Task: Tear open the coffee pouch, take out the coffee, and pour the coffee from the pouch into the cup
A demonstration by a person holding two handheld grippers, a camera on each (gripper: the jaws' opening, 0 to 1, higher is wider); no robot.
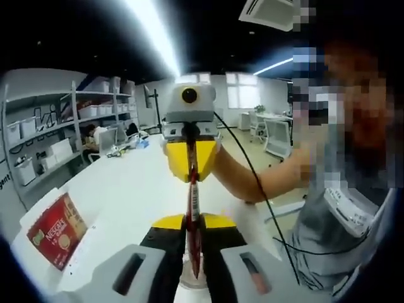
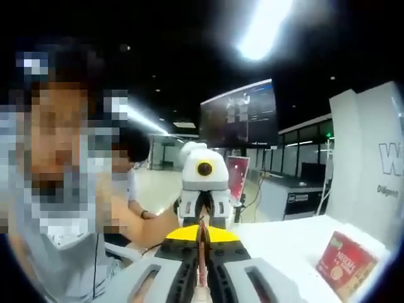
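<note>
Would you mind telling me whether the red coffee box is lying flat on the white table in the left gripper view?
No, the red coffee box stands upright on the white table, its printed front facing the camera.

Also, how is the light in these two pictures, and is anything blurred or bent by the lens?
Left gripper view: a ceiling light strip glares white; the shelves bend toward the edge; the pouch between both tongs looks fairly sharp. Right gripper view: darker overall, with one blown-out ceiling lamp; the pouch is blurred up close; the red box is soft and tilted at the rim.
</note>
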